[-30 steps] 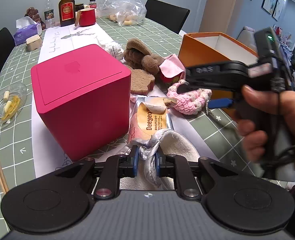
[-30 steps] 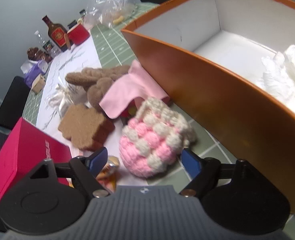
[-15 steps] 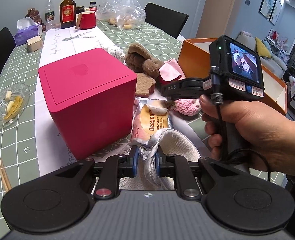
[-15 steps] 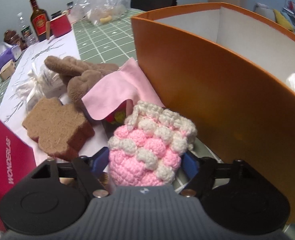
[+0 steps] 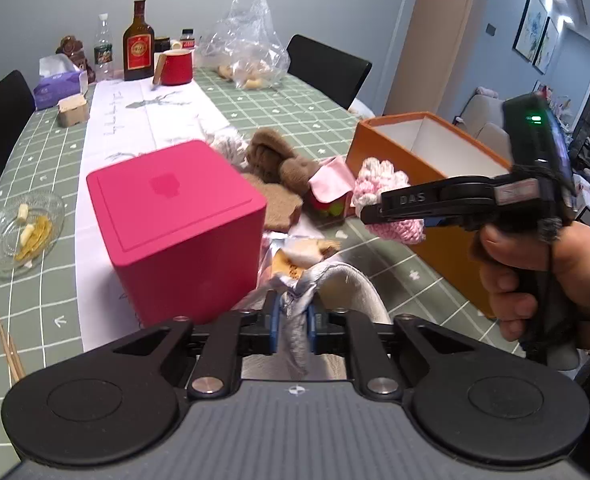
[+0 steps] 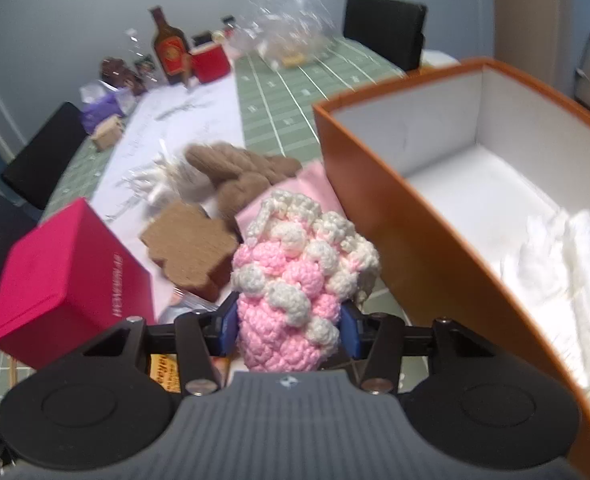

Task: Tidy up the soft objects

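Crocheted pink-and-white pouch (image 6: pixel 299 280) sits clamped between the closing right gripper's (image 6: pixel 289 326) blue pads beside the orange box (image 6: pixel 379 216), while the closing left gripper (image 5: pixel 293 322) pinches grey cloth (image 5: pixel 295 320).

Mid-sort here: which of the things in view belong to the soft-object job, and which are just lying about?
In the job:
- pink crochet pouch, right gripper closing on it
- grey cloth, pinched in left gripper
- orange box
- brown plush toy
- pink cloth

Lying about:
- red cube box
- bottle
- red mug
- glass dish
- tissue box
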